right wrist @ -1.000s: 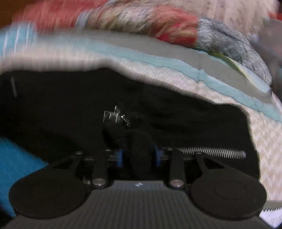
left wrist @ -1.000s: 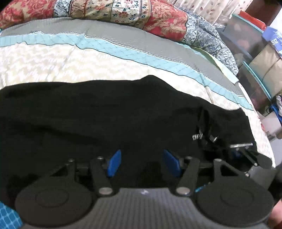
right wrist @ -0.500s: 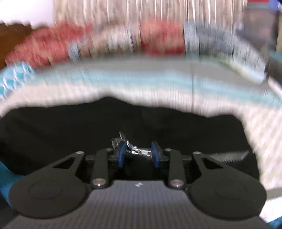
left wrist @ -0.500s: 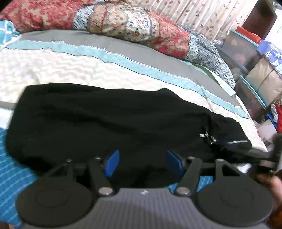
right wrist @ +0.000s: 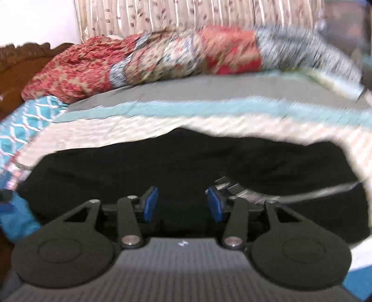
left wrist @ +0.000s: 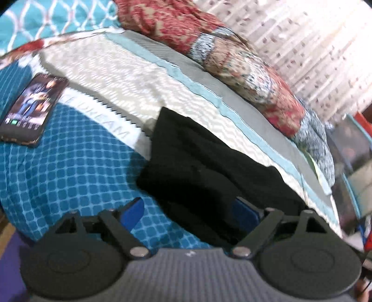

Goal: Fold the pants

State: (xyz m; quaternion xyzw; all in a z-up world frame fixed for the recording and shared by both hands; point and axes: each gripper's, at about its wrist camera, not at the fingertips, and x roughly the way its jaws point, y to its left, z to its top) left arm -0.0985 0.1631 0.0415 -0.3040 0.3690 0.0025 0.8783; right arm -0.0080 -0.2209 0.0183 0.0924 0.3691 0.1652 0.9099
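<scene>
The black pants (left wrist: pixel 209 176) lie folded in a long band across the bed. In the left wrist view my left gripper (left wrist: pixel 188 211) is open over their left end, with blue pads (left wrist: pixel 133 209) spread wide and nothing held. In the right wrist view the pants (right wrist: pixel 186 162) fill the middle, with a silver zipper (right wrist: pixel 234 188) showing at the right. My right gripper (right wrist: pixel 183 204) is open just above the cloth, blue pads (right wrist: pixel 151 202) apart and empty.
A phone (left wrist: pixel 32 106) lies on the blue checked bedspread (left wrist: pixel 69 167) at the left. A red patterned quilt (left wrist: pixel 232 62) is rolled along the far side of the bed. Curtains (right wrist: pixel 186 14) hang behind. Storage boxes (left wrist: pixel 353 158) stand at the right.
My right gripper has opened and let go of the pants by the zipper. My left gripper has swung left toward the pants' left end, bringing the phone into view.
</scene>
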